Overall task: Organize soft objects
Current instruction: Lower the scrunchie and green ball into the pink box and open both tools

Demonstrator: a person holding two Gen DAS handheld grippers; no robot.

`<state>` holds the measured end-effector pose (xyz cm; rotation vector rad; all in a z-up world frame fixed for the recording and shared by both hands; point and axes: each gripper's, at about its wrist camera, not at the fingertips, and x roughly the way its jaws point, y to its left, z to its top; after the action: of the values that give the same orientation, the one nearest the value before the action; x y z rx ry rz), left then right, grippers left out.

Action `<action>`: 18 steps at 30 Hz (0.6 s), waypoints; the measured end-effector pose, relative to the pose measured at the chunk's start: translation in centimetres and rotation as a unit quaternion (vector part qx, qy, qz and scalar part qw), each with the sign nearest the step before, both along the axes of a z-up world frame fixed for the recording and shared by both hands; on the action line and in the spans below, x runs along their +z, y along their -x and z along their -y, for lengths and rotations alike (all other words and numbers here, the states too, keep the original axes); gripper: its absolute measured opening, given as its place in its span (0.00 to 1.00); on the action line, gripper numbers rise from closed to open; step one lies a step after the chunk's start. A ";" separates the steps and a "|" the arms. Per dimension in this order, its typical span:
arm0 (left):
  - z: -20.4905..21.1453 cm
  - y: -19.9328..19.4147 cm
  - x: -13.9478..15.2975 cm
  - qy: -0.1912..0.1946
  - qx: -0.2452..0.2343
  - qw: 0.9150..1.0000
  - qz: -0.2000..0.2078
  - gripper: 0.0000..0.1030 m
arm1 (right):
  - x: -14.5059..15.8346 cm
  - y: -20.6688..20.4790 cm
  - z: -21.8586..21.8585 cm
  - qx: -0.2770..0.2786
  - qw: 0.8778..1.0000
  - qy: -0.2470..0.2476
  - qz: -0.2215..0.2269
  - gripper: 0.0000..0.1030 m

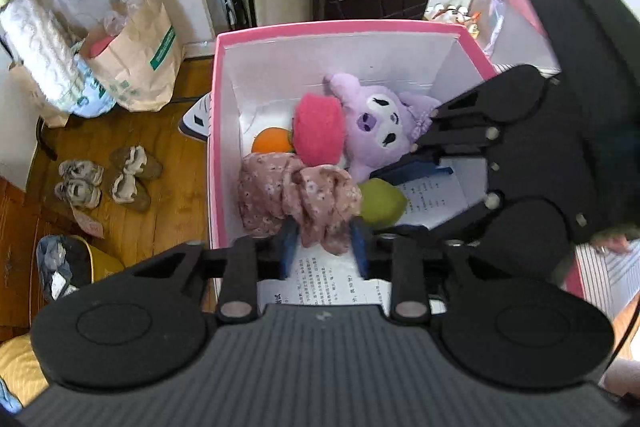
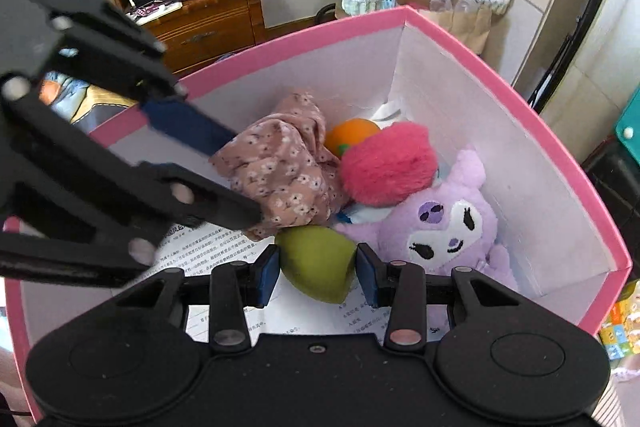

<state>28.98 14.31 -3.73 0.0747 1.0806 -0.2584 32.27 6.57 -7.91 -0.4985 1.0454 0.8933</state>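
Both tongs are down inside the pink box (image 1: 280,27), so take them left to right. Your left gripper (image 1: 324,251) has its blue pads on either side of the floral cloth (image 1: 296,195); the fabric bunches between them and hangs just ahead at twelve o'clock. It looks pinched, though the folds hide the contact, so treat that grip as probable, not certain. From the right wrist view, the same tongs come in from nine o'clock with the cloth at their tips.

Your right gripper (image 2: 316,277) sits narrow around the green plush fruit (image 2: 316,263), pads touching or just beside its flanks. The fruit lies dead ahead at twelve o'clock, resting on the printed paper (image 2: 224,255) that lines the box floor, with its long axis running roughly across the jaws.

Further in, at about one o'clock from the right tongs, the purple plush (image 2: 444,227) leans against the wall, the pink fluffy ball (image 2: 388,163) sits on it, and the orange plush fruit (image 2: 352,135) lies behind.

The coming move turns on the fruit and cloth touching: the cloth's lower fold rests just beside the fruit at eleven o'clock, so lifting either could drag the other.
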 end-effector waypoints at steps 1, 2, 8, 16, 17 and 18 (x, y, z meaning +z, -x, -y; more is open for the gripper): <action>0.0 0.2 0.0 0.000 -0.004 1.000 0.003 0.13 | 0.0 -0.1 0.0 -0.001 1.000 0.000 -0.001 0.45; 0.1 0.5 0.0 -0.002 -0.009 1.000 0.006 0.10 | -0.1 -0.1 0.0 0.000 1.000 0.004 -0.002 0.46; 1.0 0.8 -0.8 -0.025 -0.018 0.999 0.010 0.06 | 0.4 0.3 0.3 -0.005 1.000 0.018 0.023 0.55; 2.1 0.2 -1.7 -0.031 -0.025 0.999 0.001 0.05 | 1.4 1.6 2.0 0.001 0.998 0.033 0.050 0.22; 2.3 0.1 -2.0 -0.034 -0.027 0.999 -0.003 0.05 | 1.6 1.7 2.2 0.000 0.998 0.031 0.054 0.22; 2.4 0.1 -2.3 -0.036 -0.027 0.999 -0.007 0.05 | 1.8 1.8 2.6 -0.004 0.998 0.026 0.053 0.22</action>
<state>28.89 11.89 -6.08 0.1663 1.1027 -0.2686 30.49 3.99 -6.12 -0.5796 0.9759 0.8255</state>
